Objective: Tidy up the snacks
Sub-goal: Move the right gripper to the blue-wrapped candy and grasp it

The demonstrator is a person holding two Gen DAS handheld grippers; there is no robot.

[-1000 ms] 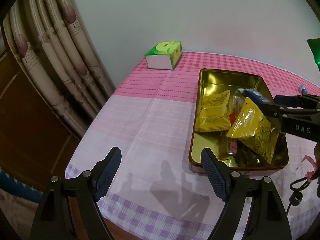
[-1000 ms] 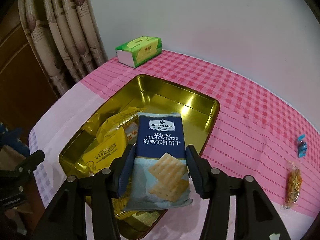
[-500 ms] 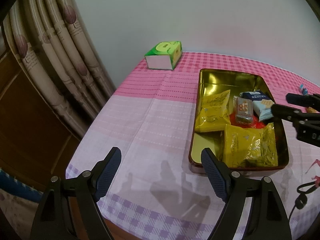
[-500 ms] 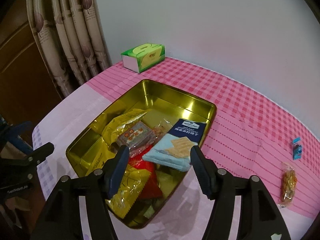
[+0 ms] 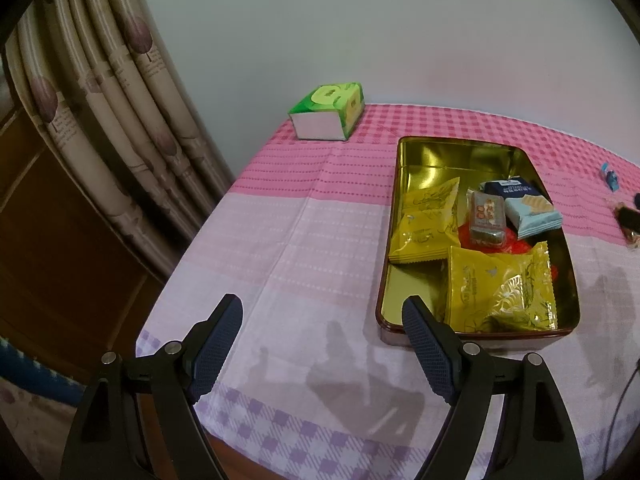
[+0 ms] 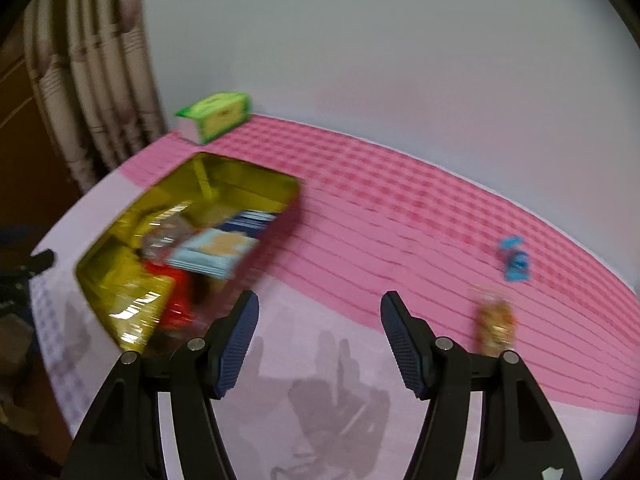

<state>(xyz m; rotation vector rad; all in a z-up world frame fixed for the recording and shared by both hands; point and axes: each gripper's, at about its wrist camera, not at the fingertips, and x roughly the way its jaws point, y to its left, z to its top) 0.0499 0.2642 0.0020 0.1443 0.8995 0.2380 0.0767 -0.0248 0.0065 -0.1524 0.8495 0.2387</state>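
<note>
Two loose snacks remain outside the gold rectangular metal tin (image 5: pixel 404 236).
Your right gripper (image 6: pixel 319 334), fingers spread and empty, should straddle the clear-wrapped orange snack bar (image 6: pixel 495 322) squarely; left gripper (image 5: pixel 322 346) idles open.

The tin (image 5: pixel 404 216) sits on the tablecloth (image 5: pixel 304 240) with snack packets inside (cracker pack (image 5: pixel 528 212) along its right wall). The tissue box (image 5: pixel 328 110) lies behind the tin's left corner; two small packets (image 6: pixel 514 260) lie well right of it.

The right tool (image 6: pixel 319 338) hangs wide apart and empty beside the gold tin (image 6: pixel 240 178).
</note>
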